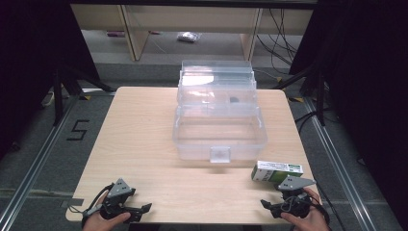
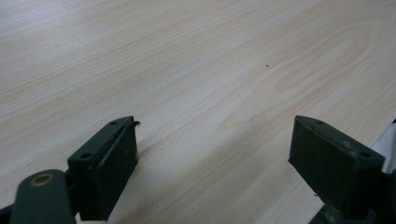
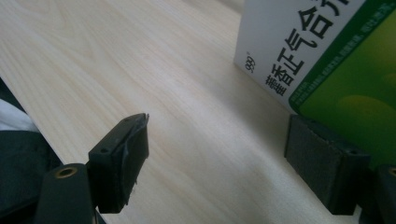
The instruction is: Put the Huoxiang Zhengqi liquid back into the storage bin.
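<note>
Resting low on the wooden table (image 1: 144,144) at about 7 o'clock, the left gripper (image 1: 144,208) had its jaws spread wide over bare wood. At 5 o'clock the right gripper (image 1: 267,206) was also wide apart and held nothing, 1 jaw just beside the green-and-white box (image 1: 276,171); whether they touched could not be told. Toward 12 o'clock stood an open clear plastic case (image 1: 219,118).
</note>
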`<control>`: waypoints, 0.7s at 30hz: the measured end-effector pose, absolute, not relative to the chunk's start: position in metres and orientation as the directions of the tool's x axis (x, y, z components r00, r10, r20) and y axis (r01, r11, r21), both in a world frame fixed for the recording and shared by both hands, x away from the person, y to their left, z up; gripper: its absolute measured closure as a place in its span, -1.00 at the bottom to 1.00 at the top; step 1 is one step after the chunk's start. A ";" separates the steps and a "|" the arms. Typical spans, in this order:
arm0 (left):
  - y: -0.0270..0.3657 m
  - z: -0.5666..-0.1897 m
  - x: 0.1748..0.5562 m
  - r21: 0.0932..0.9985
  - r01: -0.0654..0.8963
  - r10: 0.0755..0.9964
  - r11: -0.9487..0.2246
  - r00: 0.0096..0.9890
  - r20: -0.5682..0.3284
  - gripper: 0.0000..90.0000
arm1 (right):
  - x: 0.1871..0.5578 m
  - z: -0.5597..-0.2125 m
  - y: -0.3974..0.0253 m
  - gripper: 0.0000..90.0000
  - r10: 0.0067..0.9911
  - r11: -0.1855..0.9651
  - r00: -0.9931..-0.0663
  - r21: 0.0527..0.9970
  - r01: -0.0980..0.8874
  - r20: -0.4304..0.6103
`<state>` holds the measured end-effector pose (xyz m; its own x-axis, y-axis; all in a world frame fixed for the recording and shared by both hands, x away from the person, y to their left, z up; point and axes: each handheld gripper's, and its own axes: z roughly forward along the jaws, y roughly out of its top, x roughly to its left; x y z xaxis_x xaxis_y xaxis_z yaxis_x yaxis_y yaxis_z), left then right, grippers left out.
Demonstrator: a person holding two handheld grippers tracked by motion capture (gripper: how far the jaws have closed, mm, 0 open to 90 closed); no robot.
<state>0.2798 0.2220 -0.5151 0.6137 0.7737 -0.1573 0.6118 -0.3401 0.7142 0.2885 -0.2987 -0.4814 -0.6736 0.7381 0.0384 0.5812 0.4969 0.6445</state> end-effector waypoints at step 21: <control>0.221 -0.516 0.279 0.717 0.615 0.773 -0.328 0.611 -0.172 -0.67 | 0.294 -0.469 -0.304 -0.45 0.699 0.522 -0.715 0.675 0.521 0.010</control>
